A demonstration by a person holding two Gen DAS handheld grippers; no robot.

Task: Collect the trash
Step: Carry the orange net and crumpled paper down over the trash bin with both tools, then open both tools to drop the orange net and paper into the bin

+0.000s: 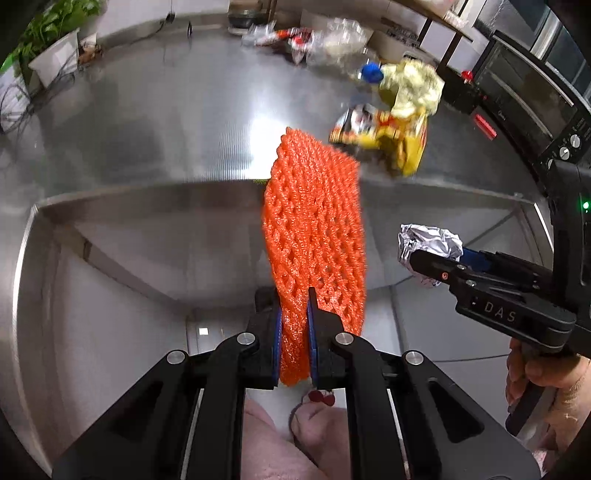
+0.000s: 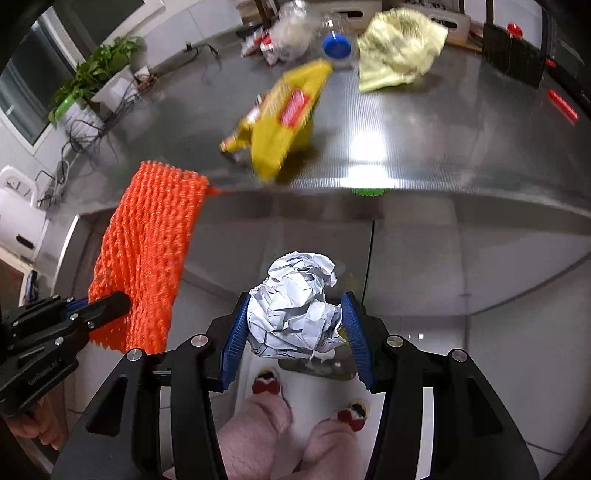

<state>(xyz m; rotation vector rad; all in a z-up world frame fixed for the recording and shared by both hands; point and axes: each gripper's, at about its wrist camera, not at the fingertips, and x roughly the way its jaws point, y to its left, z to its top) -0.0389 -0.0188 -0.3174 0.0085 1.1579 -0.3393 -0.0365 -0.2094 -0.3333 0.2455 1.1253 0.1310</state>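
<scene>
My left gripper point(image 1: 293, 314) is shut on an orange foam net sleeve point(image 1: 316, 225), which stands up from the jaws in front of the steel table's edge. It also shows in the right wrist view point(image 2: 147, 258), with the left gripper point(image 2: 122, 302) at the lower left. My right gripper point(image 2: 295, 325) is shut on a crumpled foil and paper ball point(image 2: 295, 306), held off the table's front edge above the floor. In the left wrist view the right gripper point(image 1: 417, 262) holds the ball point(image 1: 428, 243) at the right.
On the steel table point(image 2: 424, 129) lie a yellow snack bag point(image 2: 280, 118), a pale yellow cloth point(image 2: 399, 48), a blue lid point(image 2: 336, 46) and clear plastic wrappers point(image 2: 284, 33). An oven point(image 1: 532, 103) stands at the right, a potted plant point(image 2: 99, 77) at the left. Pink slippers point(image 2: 258, 417) are on the floor below.
</scene>
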